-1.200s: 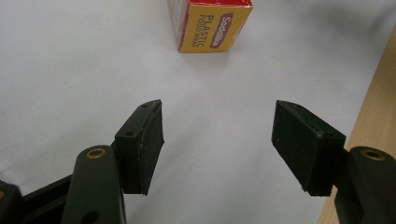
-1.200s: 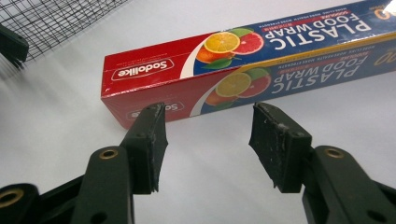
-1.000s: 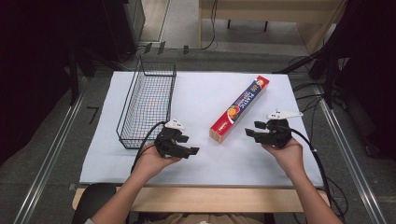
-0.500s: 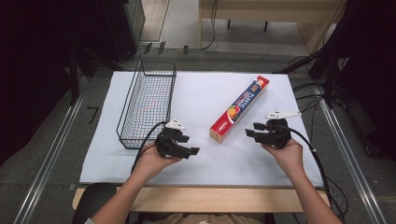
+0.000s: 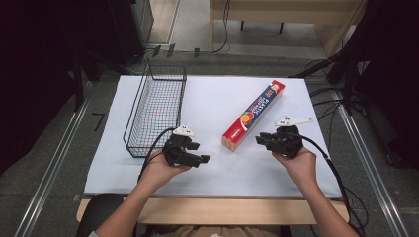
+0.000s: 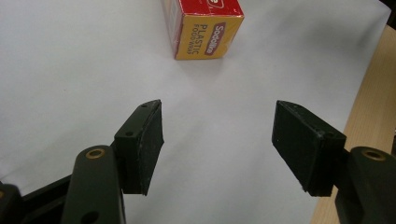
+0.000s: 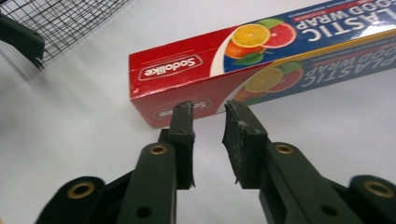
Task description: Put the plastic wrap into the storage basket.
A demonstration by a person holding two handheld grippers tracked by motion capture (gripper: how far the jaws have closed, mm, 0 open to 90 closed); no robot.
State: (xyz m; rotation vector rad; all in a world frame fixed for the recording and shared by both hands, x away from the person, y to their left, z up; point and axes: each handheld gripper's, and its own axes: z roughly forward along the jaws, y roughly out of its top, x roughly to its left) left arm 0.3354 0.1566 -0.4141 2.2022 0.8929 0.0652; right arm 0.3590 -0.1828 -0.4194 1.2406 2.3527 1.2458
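Observation:
A long red and blue plastic wrap box (image 5: 252, 116) lies slantwise on the white sheet, right of centre. My left gripper (image 5: 197, 152) hovers low, to the left of the box's near end, and points towards it. Its jaws (image 6: 217, 144) stand open over bare sheet, with the box's yellow end (image 6: 208, 28) farther ahead. My right gripper (image 5: 262, 139) is just right of that same end. Its jaws (image 7: 208, 135) have just been closing to a narrow gap, with nothing between them, and they point at the box's side (image 7: 261, 60).
A black wire basket (image 5: 157, 108) stands at the left of the sheet, beyond my left hand, and its mesh (image 7: 51, 18) is in the right gripper view too. The table's wooden front edge (image 5: 212, 210) runs along below both hands. Cables trail from both grippers.
The right gripper's jaws have drawn closer together. Both hands have stayed nearly where they were, and the box and the basket have not moved.

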